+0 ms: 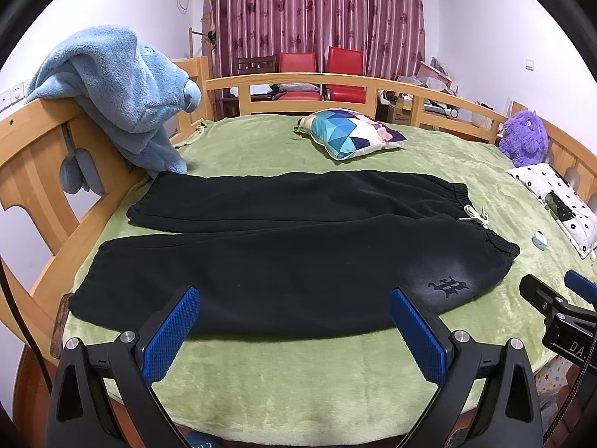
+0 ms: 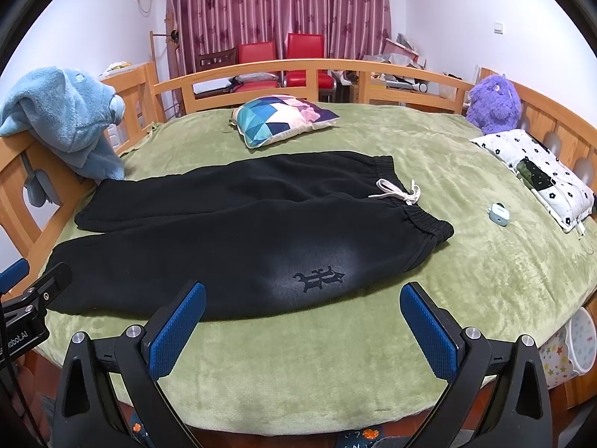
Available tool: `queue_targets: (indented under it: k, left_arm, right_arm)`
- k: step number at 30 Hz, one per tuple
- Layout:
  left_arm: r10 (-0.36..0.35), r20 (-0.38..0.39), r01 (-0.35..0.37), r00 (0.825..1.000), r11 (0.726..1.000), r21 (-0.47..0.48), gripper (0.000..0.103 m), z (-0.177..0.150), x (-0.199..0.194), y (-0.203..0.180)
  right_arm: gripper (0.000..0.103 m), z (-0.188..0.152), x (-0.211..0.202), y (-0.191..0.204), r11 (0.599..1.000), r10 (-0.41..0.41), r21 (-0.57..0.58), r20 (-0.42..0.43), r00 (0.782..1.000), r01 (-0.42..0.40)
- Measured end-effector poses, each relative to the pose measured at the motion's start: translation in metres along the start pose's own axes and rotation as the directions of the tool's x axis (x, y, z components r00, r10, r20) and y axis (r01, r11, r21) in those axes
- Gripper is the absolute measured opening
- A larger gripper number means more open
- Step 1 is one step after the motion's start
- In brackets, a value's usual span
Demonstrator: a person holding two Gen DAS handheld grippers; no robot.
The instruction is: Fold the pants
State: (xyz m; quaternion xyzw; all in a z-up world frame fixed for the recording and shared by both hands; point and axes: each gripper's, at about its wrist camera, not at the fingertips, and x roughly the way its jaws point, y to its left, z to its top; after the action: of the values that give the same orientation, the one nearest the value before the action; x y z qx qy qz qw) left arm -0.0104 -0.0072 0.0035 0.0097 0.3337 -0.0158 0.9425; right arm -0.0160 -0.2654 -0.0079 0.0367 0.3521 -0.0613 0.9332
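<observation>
A bed with a green plush blanket and a wooden rail fills both views. One pair of black pants lies flat across it, unfolded, both legs side by side pointing left and the elastic waistband to the right, with a white drawstring tied at the waist and a dark emblem printed near the hip (its lettering cannot be read). A blue fleece garment hangs over the left rail, its lower edge touching the far leg's cuff. Behind the pants lie one patterned cushion, one purple plush toy, one flowered pillow and one small pale blue case. Two red chairs stand beyond the footboard. The left gripper and the right gripper both hover over the near edge of the bed with blue pads spread wide, holding nothing.
</observation>
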Motion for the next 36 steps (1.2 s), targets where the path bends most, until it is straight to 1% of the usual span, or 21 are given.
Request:
queue_targets:
  k: [27, 36]
  left_arm:
    - [-0.003, 0.001, 0.003, 1.0, 1.0, -0.002, 0.102, -0.0001, -0.0012, -0.0015]
    - [-0.007, 0.005, 0.007, 1.0, 1.0, -0.002, 0.102, -0.0008, -0.003, -0.0071]
  right_arm:
    - [0.102, -0.0002, -0.0001, 0.0, 1.0, 0.003, 0.003, 0.002, 1.0, -0.003]
    - [0.102, -0.0006, -0.0001, 0.0004, 1.0, 0.004, 0.004, 0.003, 1.0, -0.004]
